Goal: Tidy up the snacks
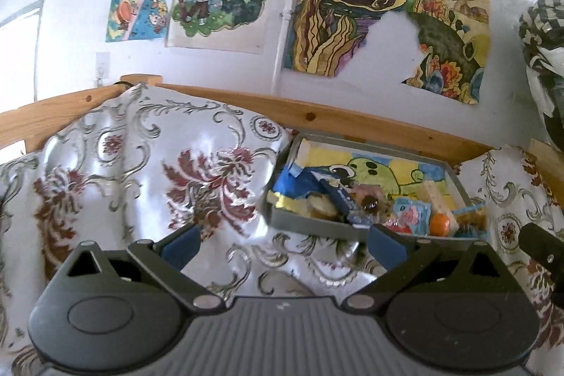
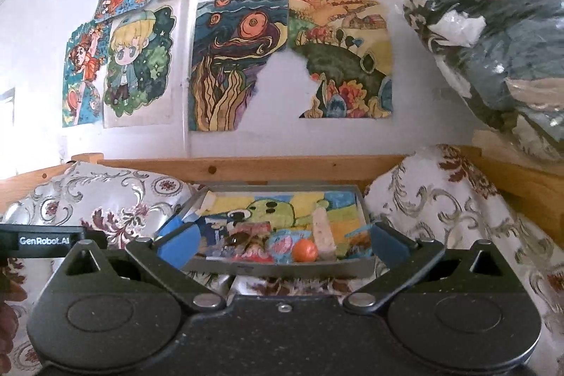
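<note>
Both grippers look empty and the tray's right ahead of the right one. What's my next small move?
Probably ease the right gripper forward and down toward the orange ball. Its jaws are open and empty, the tray sits straight ahead, and the ball lies near the front wall, apart enough from the wrappers to grip. The left gripper is open too, but aimed left of the tray.

— Left hand-held gripper (image 1: 283, 244)?
— Wide open, empty, above floral cloth (image 1: 141, 171).
— Tray (image 1: 454, 177)?
— Ahead right, holding snack packets (image 1: 410, 212), orange ball (image 1: 439, 223), blue wrapper (image 1: 299, 184).
</note>
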Demonstrator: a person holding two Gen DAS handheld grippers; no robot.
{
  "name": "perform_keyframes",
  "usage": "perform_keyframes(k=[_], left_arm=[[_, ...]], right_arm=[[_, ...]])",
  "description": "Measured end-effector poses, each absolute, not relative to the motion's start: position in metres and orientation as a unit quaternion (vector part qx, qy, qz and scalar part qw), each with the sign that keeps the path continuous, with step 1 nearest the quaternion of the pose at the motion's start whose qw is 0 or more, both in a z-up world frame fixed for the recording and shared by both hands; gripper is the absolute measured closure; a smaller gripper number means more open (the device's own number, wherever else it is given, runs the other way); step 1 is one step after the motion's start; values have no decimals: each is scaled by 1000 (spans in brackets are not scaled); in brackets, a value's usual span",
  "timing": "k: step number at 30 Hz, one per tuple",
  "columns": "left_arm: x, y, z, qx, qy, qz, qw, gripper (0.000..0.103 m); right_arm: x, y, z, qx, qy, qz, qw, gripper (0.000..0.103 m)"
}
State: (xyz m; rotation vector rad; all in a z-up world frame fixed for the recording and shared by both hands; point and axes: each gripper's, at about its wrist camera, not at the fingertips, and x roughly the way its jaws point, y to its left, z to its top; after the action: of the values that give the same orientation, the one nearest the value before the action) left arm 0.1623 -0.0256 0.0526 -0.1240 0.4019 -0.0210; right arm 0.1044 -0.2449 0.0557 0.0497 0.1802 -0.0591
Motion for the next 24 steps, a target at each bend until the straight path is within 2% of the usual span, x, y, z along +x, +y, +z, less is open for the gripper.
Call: perform_keyframes(k=[24], left_arm=[[72, 5, 33, -41, 200, -11, 979, 0]], right_arm=[[23, -229, 40, 36, 137, -43, 989, 1]])
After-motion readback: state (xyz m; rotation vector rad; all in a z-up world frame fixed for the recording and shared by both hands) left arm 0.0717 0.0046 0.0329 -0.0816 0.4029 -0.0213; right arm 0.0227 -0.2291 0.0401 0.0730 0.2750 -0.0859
